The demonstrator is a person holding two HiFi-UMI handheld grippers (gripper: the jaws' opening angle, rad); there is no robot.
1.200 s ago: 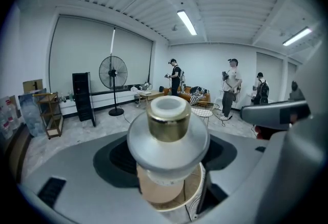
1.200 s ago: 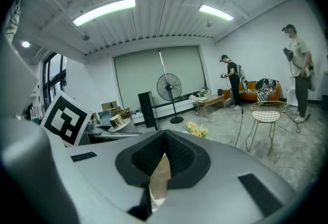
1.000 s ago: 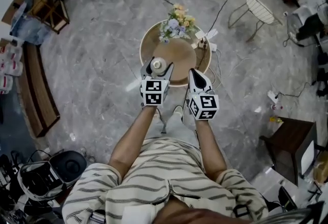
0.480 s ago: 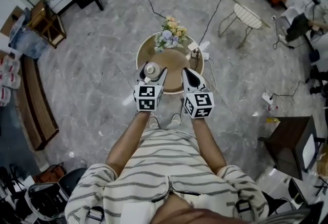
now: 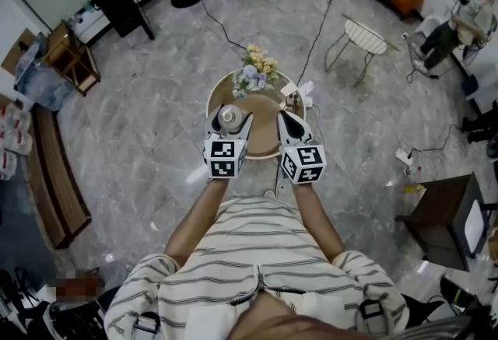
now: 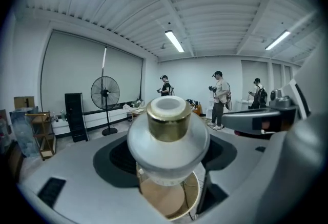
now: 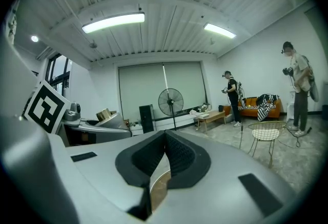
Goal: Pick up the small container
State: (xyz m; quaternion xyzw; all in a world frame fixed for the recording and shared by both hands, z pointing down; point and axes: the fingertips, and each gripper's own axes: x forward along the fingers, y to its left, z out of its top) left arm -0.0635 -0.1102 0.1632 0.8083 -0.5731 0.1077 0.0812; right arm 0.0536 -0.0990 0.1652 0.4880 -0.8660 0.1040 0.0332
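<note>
small container [image 6: 168,136], a round white body with a gold collar and a white top, sits upright between the fingers of the left gripper [image 6: 169,159]. the fingers are spread wide around its belly, and the dark pads [image 6: 115,159] press on it from both sides, so it is gripped. below the fingers, well apart from the container's base, the round wooden worktop [image 6: 164,202] shows, so the container hangs clear of it.

the right gripper [image 7: 164,138] is level with the left one and just beside it, the two not touching. its fingers are closed against each other, with nothing between them. a sliver of the worktop shows under their tips.

in the head view, both pairs of fingers reach out over the near half of the worktop. beyond the fingertips, at the worktop's far edge, stands a bunch of pale flowers [image 5: 257,68]. farther past the left fingers, across the grey floor, is a standing fan [image 6: 105,96]. past the right fingers and off to their right stands a white wire chair [image 7: 265,136]. several people stand in the distance.
</note>
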